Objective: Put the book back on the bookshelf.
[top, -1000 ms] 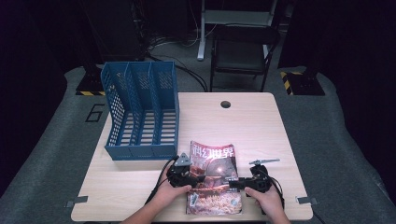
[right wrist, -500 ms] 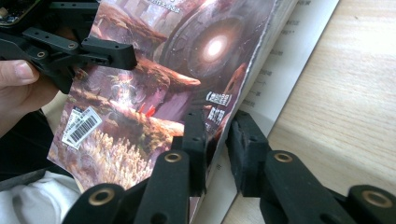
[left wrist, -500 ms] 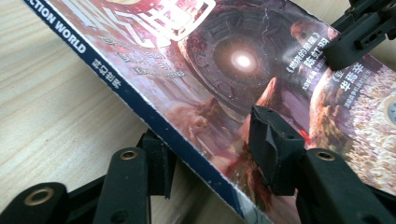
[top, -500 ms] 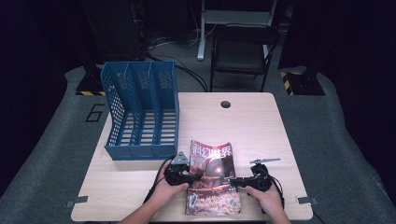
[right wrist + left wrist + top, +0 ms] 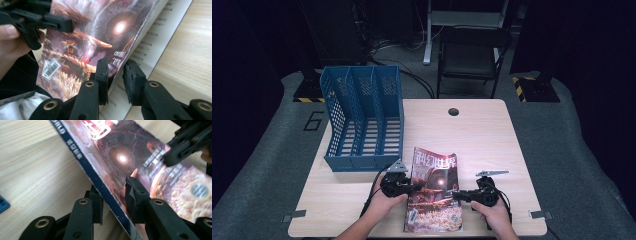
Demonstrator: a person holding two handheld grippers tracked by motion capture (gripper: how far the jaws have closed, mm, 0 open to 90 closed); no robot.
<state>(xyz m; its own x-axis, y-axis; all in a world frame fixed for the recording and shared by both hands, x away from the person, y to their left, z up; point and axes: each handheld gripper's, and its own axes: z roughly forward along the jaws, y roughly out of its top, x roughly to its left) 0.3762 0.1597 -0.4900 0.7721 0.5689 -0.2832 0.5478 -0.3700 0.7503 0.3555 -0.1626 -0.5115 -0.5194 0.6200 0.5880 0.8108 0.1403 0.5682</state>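
Observation:
A magazine point(image 5: 434, 192) with a dark fantasy cover lies at the front middle of the wooden table point(image 5: 482, 135). My left gripper point(image 5: 416, 188) has been closing. It is shut on the spine edge point(image 5: 100, 182), with one jaw under it and the other on the cover, and that side is tilted up. My right gripper point(image 5: 455, 195) reaches in from the other side. Its jaws have just opened a little. The raised cover's edge point(image 5: 125, 50) sits between them with a gap beside it, above a white inner page point(image 5: 152, 37).
A blue three-slot file holder point(image 5: 362, 120) stands at the table's back left, close behind my left hand. A round cable hole point(image 5: 454, 111) marks the far edge. A dark chair point(image 5: 472, 55) stands beyond the table. Bare wood stretches to the right of the magazine.
Both grippers have narrowed on the magazine's opposite edges. My left hand has risen slightly, tilting the spine side up. My right hand has stayed in place.

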